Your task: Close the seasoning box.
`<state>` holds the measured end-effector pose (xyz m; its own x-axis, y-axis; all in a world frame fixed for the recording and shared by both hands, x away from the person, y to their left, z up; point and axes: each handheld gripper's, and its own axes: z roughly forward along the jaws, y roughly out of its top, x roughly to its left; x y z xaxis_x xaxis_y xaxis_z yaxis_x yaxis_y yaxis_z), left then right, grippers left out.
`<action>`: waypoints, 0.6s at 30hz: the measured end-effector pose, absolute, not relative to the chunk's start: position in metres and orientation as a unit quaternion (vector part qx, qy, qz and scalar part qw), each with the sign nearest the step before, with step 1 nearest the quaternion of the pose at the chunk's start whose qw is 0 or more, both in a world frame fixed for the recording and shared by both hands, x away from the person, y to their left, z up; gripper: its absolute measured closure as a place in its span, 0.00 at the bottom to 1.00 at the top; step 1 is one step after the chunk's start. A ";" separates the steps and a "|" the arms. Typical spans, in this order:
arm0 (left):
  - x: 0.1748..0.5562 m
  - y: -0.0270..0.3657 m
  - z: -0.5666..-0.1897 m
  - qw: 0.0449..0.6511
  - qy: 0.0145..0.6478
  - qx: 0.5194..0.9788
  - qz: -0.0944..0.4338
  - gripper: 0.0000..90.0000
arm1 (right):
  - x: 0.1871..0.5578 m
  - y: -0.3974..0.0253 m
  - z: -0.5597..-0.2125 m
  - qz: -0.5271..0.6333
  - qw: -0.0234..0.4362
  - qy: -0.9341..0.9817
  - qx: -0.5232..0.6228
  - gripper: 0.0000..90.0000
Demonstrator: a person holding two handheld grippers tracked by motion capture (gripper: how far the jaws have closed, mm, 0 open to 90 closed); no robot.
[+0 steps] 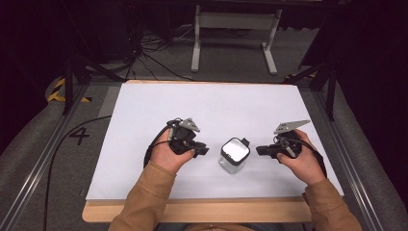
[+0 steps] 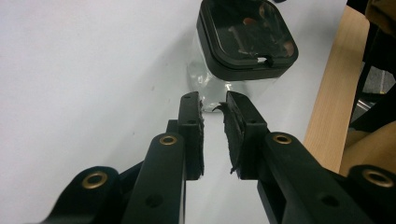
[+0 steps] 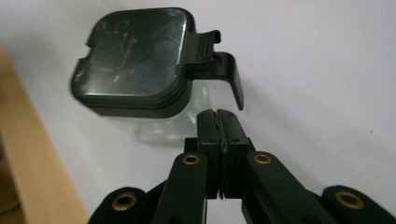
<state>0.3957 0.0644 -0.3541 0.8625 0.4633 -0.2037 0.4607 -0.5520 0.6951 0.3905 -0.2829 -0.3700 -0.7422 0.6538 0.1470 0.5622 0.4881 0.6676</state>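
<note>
Jar [image 1: 234,155] stands upright on the white table [image 1: 144,110], near-centre, a little back from the near wooden edge [image 1: 192,211]. Clear body, black square lid [image 2: 246,39] seated on top; lid's latch tab [image 3: 204,44] and hinge bracket [image 3: 231,74] stick out on the far-right side.

Left gripper [image 1: 201,150], held in the person's left hand [image 1: 167,155], sits just left of the jar, jaws pointing right at it. In the left gripper view the jaws stand slightly apart, a narrow gap between the pads, nothing in it; tips close to the jar's clear wall, contact not evident.

Right gripper [image 1: 260,150], in the right hand [image 1: 300,161], sits just right of the jar, pointing left. In the right gripper view its jaws are pressed together, pad to pad, empty, tips just short of the jar below the bracket.
</note>
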 end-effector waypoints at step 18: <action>0.389 0.077 -0.356 0.389 0.279 0.878 0.004 0.85 | 0.410 -0.266 -0.395 0.347 0.104 0.864 0.350 1.00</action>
<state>0.3886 0.0769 -0.3564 0.8443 0.4931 -0.2095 0.4865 -0.5418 0.6854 0.4102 -0.2664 -0.3950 -0.7339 0.6763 0.0639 0.5326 0.5145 0.6720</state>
